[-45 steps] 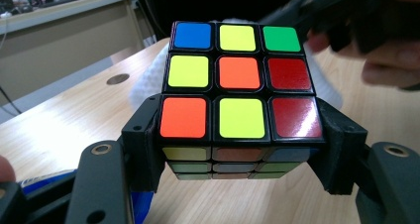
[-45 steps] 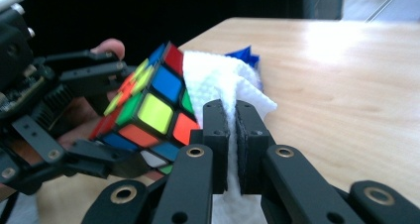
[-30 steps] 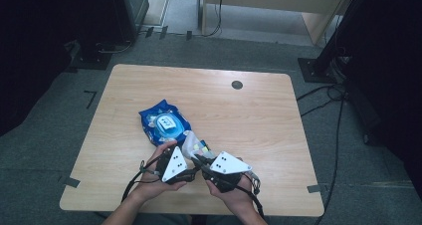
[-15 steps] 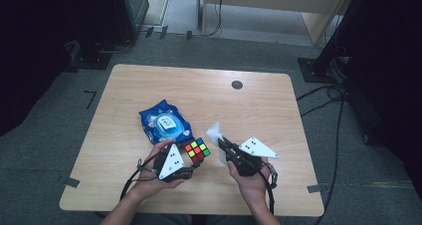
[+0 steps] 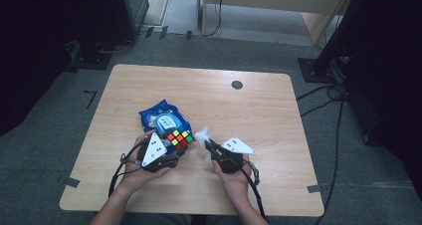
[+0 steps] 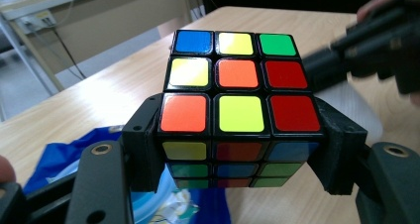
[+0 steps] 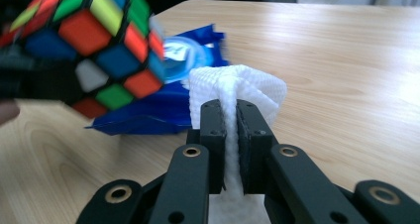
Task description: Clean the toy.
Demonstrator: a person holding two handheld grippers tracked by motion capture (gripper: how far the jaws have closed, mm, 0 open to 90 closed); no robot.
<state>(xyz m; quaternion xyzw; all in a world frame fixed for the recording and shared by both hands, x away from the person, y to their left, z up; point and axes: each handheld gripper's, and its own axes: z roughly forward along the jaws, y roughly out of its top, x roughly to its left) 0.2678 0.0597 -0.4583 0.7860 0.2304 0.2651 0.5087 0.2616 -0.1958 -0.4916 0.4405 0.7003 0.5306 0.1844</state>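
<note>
A pale wooden desk (image 5: 259, 110) stands on grey carpet, with dark equipment stands and cables along the upper and right edges of the high view. A small dark round disc (image 5: 237, 84) is set into the desk top near its far edge, upper centre of the frame.

Low in the frame, left of centre, the left tool (image 5: 175, 154) holds a colour cube (image 5: 180, 138) between its jaws. In the left gripper view the cube (image 6: 237, 100) sits centre frame, the two black jaws pressed against its lower side faces, its top showing blue, yellow, green, orange and red squares.

Just behind the cube in the high view lies a blue wipes packet (image 5: 158, 116), flat on the desk. In the right gripper view the packet (image 7: 163, 110) shows at centre left, under the blurred cube (image 7: 94, 40) in the upper left corner.

The right tool (image 5: 208, 145) is low and just right of centre, near the cube but apart from it. Its jaws are nearly together and pinch a folded white wipe (image 5: 203, 135); in the right gripper view the wipe (image 7: 237, 92) bulges above the clamped jaws at centre frame.
</note>
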